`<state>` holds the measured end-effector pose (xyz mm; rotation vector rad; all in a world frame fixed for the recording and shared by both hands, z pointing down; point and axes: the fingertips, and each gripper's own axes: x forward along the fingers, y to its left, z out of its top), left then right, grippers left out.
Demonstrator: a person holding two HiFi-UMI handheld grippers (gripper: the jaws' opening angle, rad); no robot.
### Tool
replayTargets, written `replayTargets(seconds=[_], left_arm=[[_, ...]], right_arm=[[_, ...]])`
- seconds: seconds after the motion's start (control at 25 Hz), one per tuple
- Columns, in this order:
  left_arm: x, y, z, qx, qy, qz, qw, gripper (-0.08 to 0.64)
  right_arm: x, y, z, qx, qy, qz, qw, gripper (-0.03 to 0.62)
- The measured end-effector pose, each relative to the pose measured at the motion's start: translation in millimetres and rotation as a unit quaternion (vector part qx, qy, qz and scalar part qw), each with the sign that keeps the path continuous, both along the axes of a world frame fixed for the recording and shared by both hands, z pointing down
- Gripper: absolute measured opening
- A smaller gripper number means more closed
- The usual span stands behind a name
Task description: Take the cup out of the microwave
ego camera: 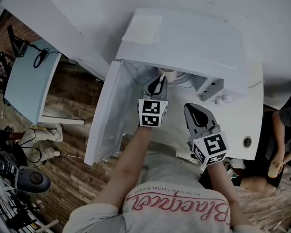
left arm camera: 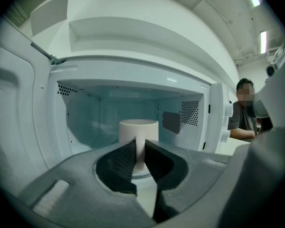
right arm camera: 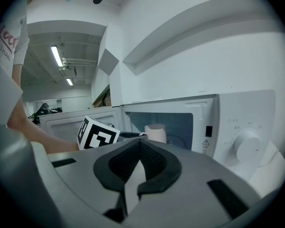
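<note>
Well inside the open, boxy white microwave point(left arm camera: 57, 127), a smooth cylindrical white cup point(left arm camera: 138, 129) stands upright in the cavity. The left claw point(left arm camera: 140, 152) has the cup's thin handle pinched between its ribbed dark pads point(left arm camera: 121, 160). The right claw point(right arm camera: 138, 146) hangs outside the microwave, its tips pressed together on nothing.

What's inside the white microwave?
A round white cup stands inside the white microwave, its handle pinched by the left gripper. The dark jaws cover the cup's bottom, so what it stands on is hidden.
</note>
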<state>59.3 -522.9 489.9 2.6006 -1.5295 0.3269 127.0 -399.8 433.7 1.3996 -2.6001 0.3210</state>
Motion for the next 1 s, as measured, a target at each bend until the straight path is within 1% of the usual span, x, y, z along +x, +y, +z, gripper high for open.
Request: replayTargets(seconds=[0.4, 0.64, 1.0], left_arm=[[-7, 27, -10, 0.002, -0.001, -0.004, 1.0000, 0.044], [-7, 42, -10, 0.006, -0.009, 0.002, 0.9999, 0.044], [-7, 62, -15, 0.004, -0.008, 0.012, 0.9999, 0.044]], right_arm=[[-4, 22, -12, 0.009, 0.000, -0.006, 1.000, 0.009], [-6, 36, -13, 0.014, -0.001, -0.007, 1.000, 0.009], [-8, 53, -17, 0.019, -0.007, -0.008, 1.000, 0.009]])
